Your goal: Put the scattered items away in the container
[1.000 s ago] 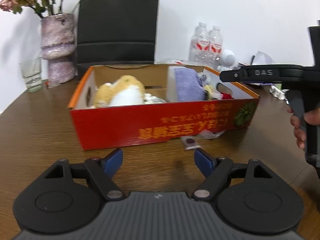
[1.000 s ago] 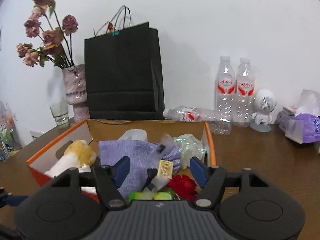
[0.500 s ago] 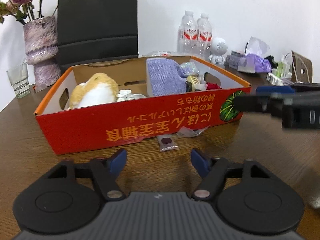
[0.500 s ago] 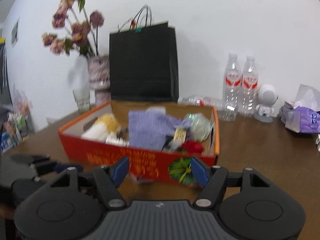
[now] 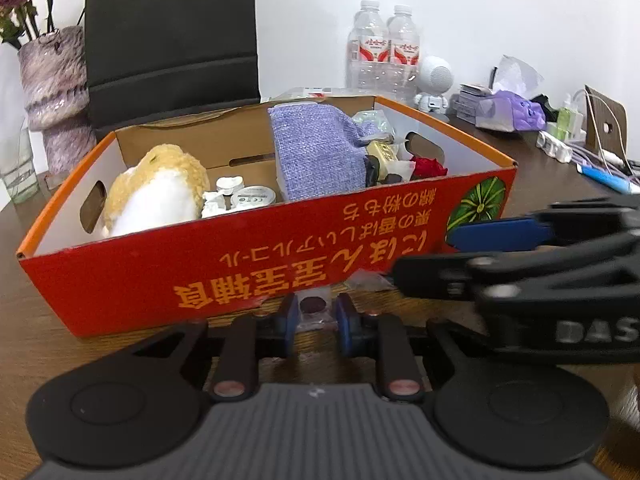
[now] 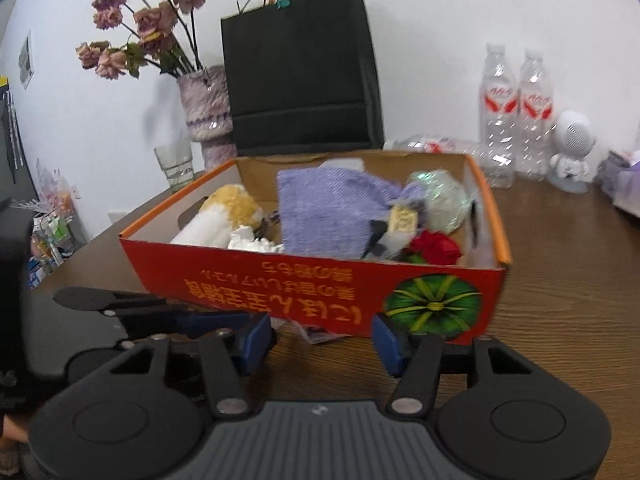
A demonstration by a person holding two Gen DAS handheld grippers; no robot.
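Observation:
A red cardboard box [image 5: 240, 268] with an orange rim stands on the brown table and holds a plush toy [image 5: 156, 188], a purple cloth [image 5: 316, 156] and a red rose [image 5: 430, 168]. Against its near wall, my left gripper [image 5: 316, 320] is shut on a small clear packet [image 5: 314, 304] with a dark disc inside. My right gripper [image 6: 322, 336] hovers low before the box [image 6: 280, 280], its jaws closing. A crumpled wrapper [image 6: 320, 332] lies on the table between its fingers, untouched. In the left wrist view, the right gripper's blue finger [image 5: 500, 236] reaches in from the right.
Behind the box stand a black paper bag [image 5: 168, 36], a vase of dried flowers [image 6: 204, 104], a glass [image 6: 174, 164], two water bottles [image 5: 384, 56] and a white figurine [image 5: 436, 80]. Purple tissue packs [image 5: 508, 112] and cables [image 5: 600, 156] crowd the right side.
My left gripper moved up to the box's near wall and shut on the packet. My right gripper came down from over the box to table level in front of it, and its jaws narrowed.

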